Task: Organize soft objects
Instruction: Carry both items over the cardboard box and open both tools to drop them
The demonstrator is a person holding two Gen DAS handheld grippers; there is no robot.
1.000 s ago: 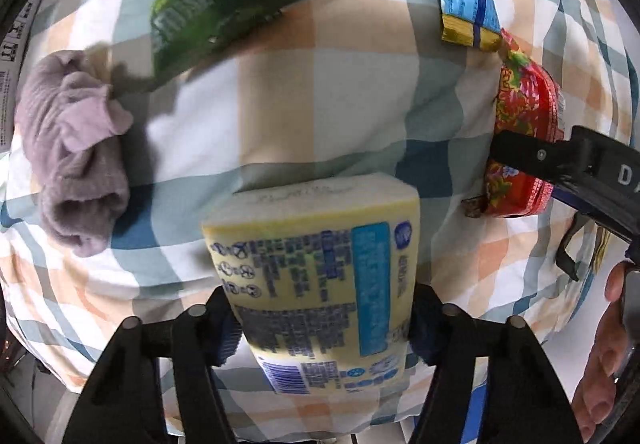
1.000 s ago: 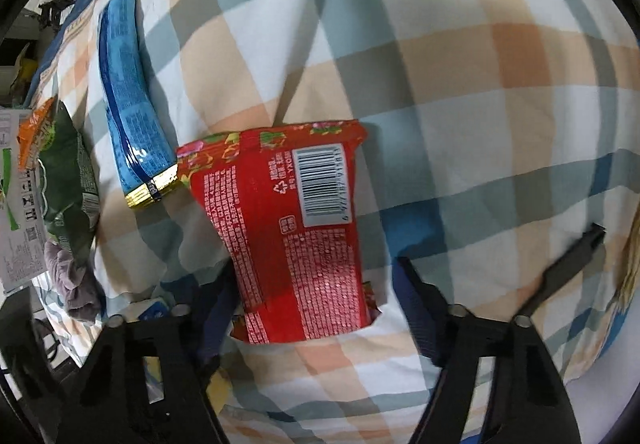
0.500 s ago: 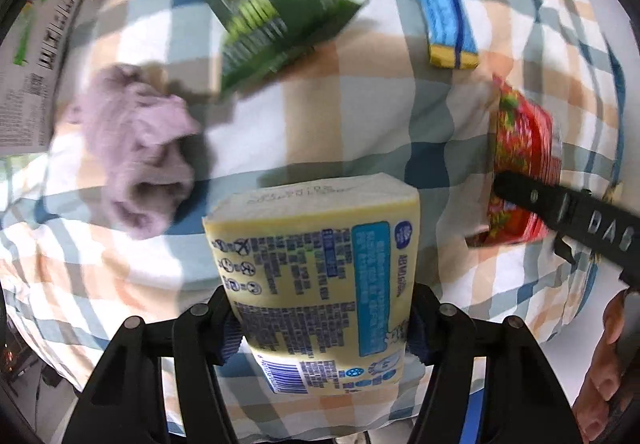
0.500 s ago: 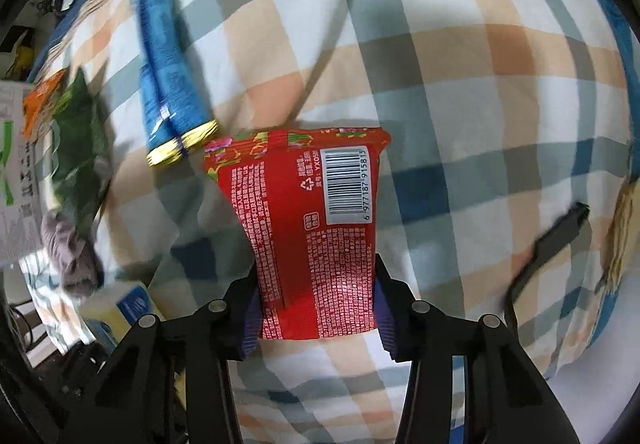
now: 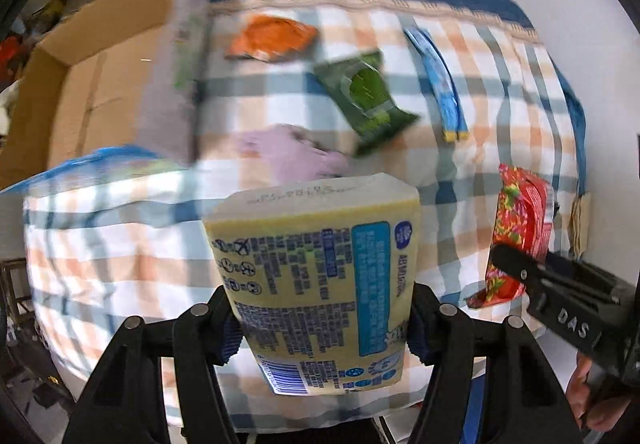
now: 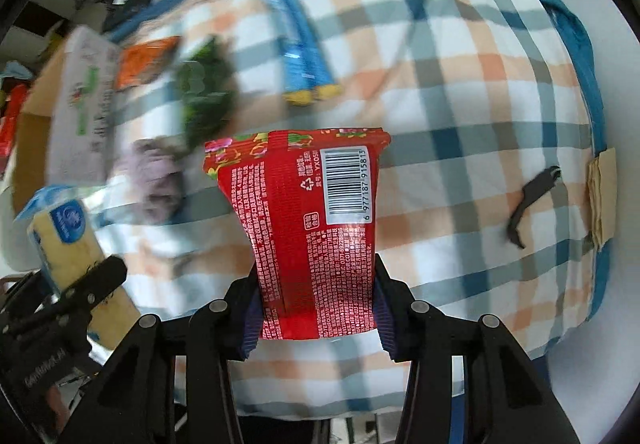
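Holding two soft packs aloft above the plaid blanket [image 6: 460,116], left gripper [image 5: 322,318] clenching the yellow tissue pack [image 5: 316,284], right gripper [image 6: 316,318] pinching the glossy red packet [image 6: 312,228], leaving the orange, green, blue packets and lilac cloth [image 5: 292,154] lying beside the open cardboard box [image 5: 100,84].

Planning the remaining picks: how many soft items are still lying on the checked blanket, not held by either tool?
4: orange packet at the far side, green pouch mid-blanket, blue packet to its right, purple cloth nearest. More may be hidden behind the held packs.
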